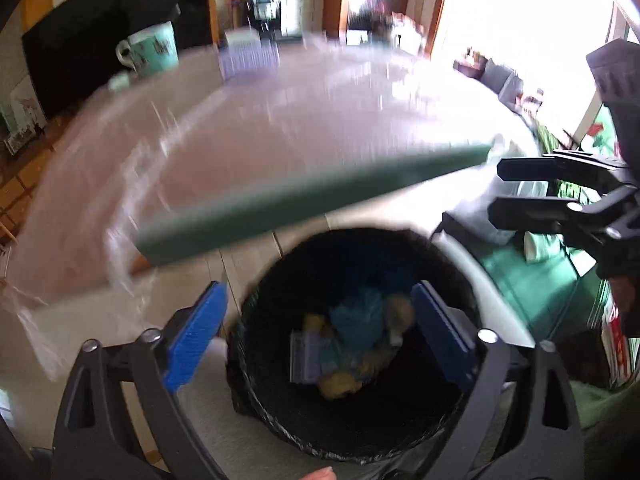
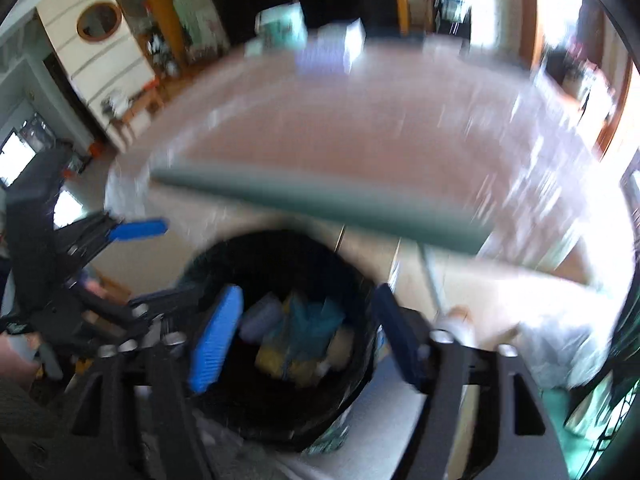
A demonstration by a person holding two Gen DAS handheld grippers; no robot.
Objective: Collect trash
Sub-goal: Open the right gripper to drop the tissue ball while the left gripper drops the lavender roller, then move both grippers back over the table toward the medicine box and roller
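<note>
Fingers first: the blue pads (image 1: 196,336) of my left gripper (image 1: 320,332) stand wide apart with nothing between them. My right gripper (image 2: 304,336) is the same, spread apart and holding nothing. Both hang right over the black trash bin (image 1: 440,264).

The trash (image 1: 348,344) is down in the bin, on the black bag (image 1: 280,420) that lines it. I see a blue-green wad, yellow bits and a pale flat packet. The pictures are blurry, so I cannot say just what each piece is.

What could go wrong? My two grippers are close side by side. If I swing one without looking, they could bump. The green edge of the table (image 1: 312,204) sticks out just above the bin. If I lift straight forward, my fingers could knock it. The bin could tip if I catch its rim or snag the bag.

On the table, well away from me, stand a teal mug (image 1: 154,50) and a small purple-white box (image 2: 332,52). They look like things to keep, not trash. A clear plastic cover (image 1: 120,184) lies over the table and hangs off its edge; a finger could catch it. A white plastic bag (image 2: 560,348) sits on the floor near the bin.
</note>
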